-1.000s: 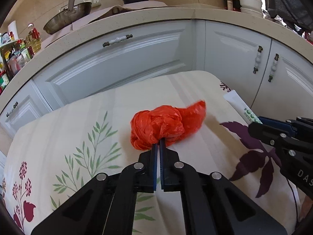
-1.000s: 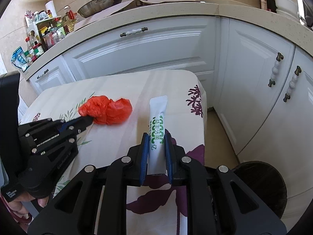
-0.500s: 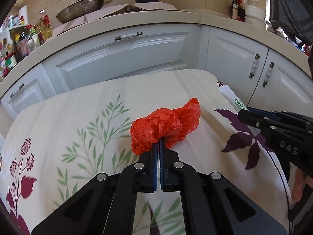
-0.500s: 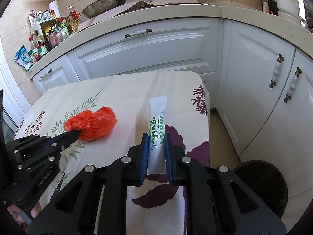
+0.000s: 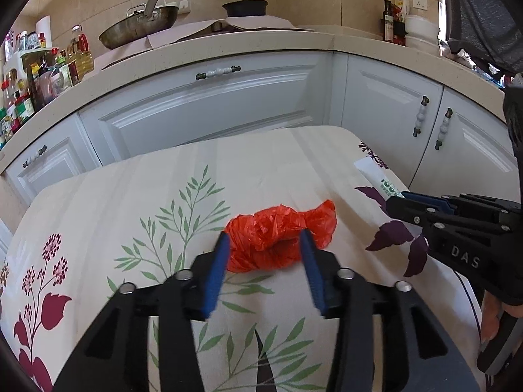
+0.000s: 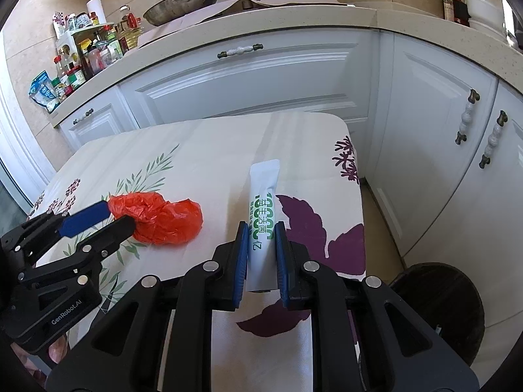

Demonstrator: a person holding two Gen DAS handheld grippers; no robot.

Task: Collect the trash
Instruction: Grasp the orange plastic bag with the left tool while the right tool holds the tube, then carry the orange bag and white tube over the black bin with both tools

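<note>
From your left wrist view, your left gripper (image 5: 264, 245) is opening its jaws, and the one crumpled orange plastic bag (image 5: 281, 240) lies between the two blue pads on the flower-printed tablecloth table (image 5: 130, 196), about midway along it; whether the pads touch it I cannot tell. Near the table's right edge your right gripper (image 5: 397, 197) has one white sachet with green print (image 5: 376, 176) in its tips.

From your right wrist view, your right gripper (image 6: 260, 245) has its jaws closed narrowly on that one sachet (image 6: 263, 202), which points toward the far edge. The bag (image 6: 160, 215) sits to the left with your left gripper (image 6: 108, 217) at it. One dark round bin (image 6: 447, 297) stands on the floor off the right edge.
</note>
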